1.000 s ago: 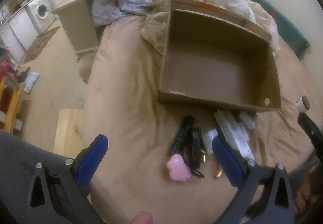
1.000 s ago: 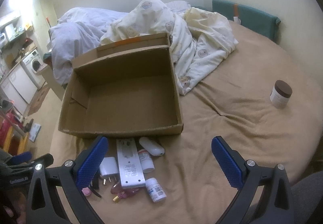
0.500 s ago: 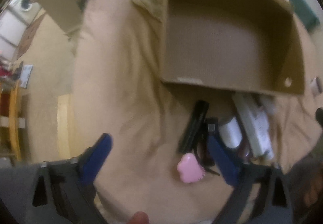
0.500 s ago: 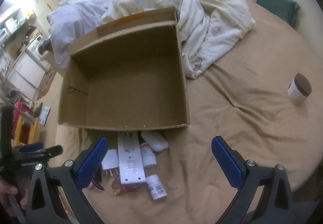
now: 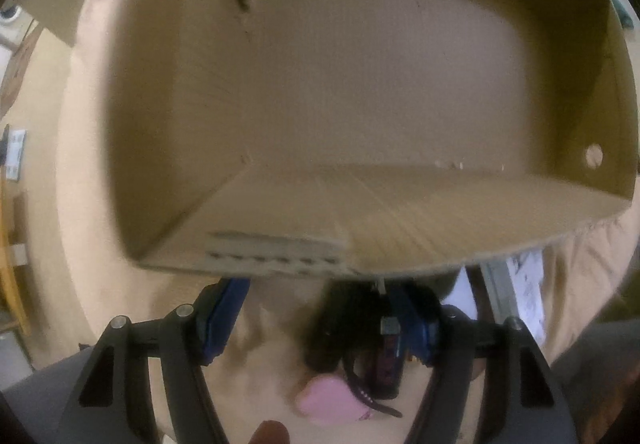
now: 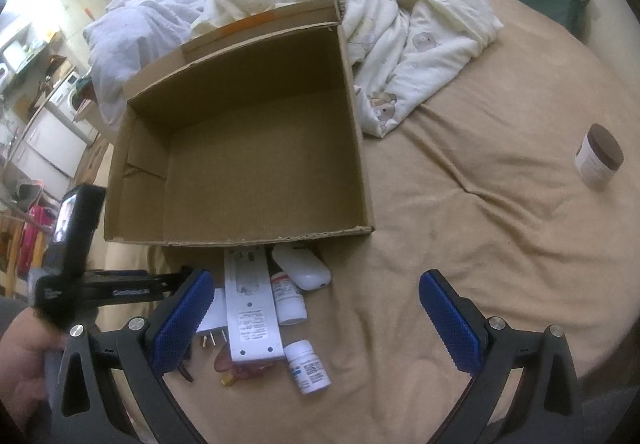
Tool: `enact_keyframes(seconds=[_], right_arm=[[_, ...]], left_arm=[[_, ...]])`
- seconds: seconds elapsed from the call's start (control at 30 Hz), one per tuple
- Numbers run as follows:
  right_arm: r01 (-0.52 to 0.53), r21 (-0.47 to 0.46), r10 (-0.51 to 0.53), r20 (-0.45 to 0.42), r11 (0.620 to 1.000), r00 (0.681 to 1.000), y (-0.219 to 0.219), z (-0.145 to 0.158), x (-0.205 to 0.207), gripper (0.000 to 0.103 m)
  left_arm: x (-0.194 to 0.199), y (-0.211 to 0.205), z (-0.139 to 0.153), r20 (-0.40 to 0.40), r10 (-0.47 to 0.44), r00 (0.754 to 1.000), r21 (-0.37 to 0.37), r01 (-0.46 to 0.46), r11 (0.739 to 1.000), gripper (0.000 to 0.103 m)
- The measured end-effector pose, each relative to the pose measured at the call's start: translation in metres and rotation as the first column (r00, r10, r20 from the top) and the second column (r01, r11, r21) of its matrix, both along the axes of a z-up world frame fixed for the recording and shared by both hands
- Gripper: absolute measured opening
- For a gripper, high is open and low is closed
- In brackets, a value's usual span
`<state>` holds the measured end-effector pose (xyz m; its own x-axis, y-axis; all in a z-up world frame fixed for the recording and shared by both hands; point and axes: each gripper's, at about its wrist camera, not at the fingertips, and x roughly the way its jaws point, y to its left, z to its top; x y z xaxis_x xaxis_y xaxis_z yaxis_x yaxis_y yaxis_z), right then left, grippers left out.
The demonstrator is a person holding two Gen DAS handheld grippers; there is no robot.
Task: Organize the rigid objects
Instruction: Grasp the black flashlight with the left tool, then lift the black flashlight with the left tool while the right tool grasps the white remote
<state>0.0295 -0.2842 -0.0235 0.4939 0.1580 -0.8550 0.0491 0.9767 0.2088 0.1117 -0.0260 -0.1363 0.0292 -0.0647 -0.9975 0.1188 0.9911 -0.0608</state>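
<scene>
- Tan bedding covers the bed (image 6: 492, 228), which carries everything; rumpled quilts (image 6: 404, 16) lie heaped at its far end.
- Left gripper (image 5: 320, 320) points straight down just in front of the cardboard box (image 5: 360, 92); its jaws have just been closing and stand partly open, with a black tube-like item (image 5: 324, 328) and a dark case (image 5: 390, 360) between them. The view is blurred, so I cannot tell whether the pads touch either one.
- Just below these lies a pink heart-shaped item (image 5: 330, 400).
- Right gripper (image 6: 316, 320) hangs wide open and holds nothing, tilted down over the clutter in front of the box.
- Between its fingers lie a white power strip (image 6: 250, 308), a white plug adapter (image 6: 214, 314), two white pill bottles (image 6: 306, 366) (image 6: 289, 298) and a white oval item (image 6: 306, 268).
- Beyond them sits the open box (image 6: 240, 148), nothing visible inside.
- Well apart, on the right of the bed, stands a brown-lidded jar (image 6: 600, 156).
</scene>
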Motion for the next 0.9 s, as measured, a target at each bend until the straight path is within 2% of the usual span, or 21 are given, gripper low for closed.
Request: enact_keyframes(seconds=[0.03, 0.07, 0.1, 0.13, 0.2, 0.3, 0.43, 0.63, 0.77, 0.9], right_arm=[[-0.006, -0.007, 0.006, 0.0, 1.0, 1.0, 0.002, 0.0, 0.001, 0.103], [-0.012, -0.015, 0.012, 0.0, 1.0, 1.0, 0.003, 0.0, 0.001, 0.103], [-0.018, -0.021, 0.018, -0.001, 1.0, 1.0, 0.005, -0.001, 0.002, 0.103], [-0.021, -0.025, 0.021, -0.002, 0.999, 1.0, 0.006, -0.001, 0.002, 0.103], [-0.031, -0.03, 0.031, -0.009, 0.999, 0.999, 0.008, -0.003, 0.004, 0.103], [-0.047, -0.038, 0.046, -0.029, 0.998, 0.999, 0.012, -0.008, 0.005, 0.103], [-0.067, -0.049, 0.065, -0.039, 0.997, 0.997, 0.018, -0.011, 0.006, 0.103], [-0.085, -0.049, 0.083, -0.037, 0.995, 0.996, 0.021, -0.012, 0.004, 0.103], [-0.075, 0.009, 0.076, -0.046, 0.997, 0.996, 0.014, -0.012, 0.005, 0.103], [-0.082, 0.089, 0.088, -0.074, 0.993, 0.993, 0.012, -0.017, 0.007, 0.103]], left_arm=[[-0.003, -0.003, -0.004, -0.013, -0.02, 1.0, 0.019, 0.02, 1.0, 0.067], [-0.004, -0.007, -0.009, -0.022, -0.03, 0.999, 0.033, 0.031, 0.999, 0.06], [-0.007, -0.006, -0.011, -0.026, -0.03, 0.999, 0.035, 0.031, 0.999, 0.049], [-0.009, -0.005, -0.014, -0.027, -0.026, 0.999, 0.044, 0.028, 0.999, 0.044], [-0.012, -0.001, -0.015, -0.015, -0.019, 1.0, 0.031, 0.019, 0.999, 0.031], [-0.017, -0.001, -0.02, -0.012, -0.03, 0.999, 0.007, 0.03, 1.0, 0.021], [-0.022, 0.003, -0.02, -0.004, -0.014, 1.0, 0.004, 0.014, 1.0, 0.019], [-0.042, 0.014, 0.003, 0.041, 0.045, 0.998, -0.027, -0.044, 0.999, 0.018], [-0.054, 0.027, 0.025, 0.081, 0.069, 0.994, -0.044, -0.065, 0.997, 0.018], [-0.069, 0.038, 0.055, 0.163, 0.064, 0.985, -0.052, -0.056, 0.997, 0.018]])
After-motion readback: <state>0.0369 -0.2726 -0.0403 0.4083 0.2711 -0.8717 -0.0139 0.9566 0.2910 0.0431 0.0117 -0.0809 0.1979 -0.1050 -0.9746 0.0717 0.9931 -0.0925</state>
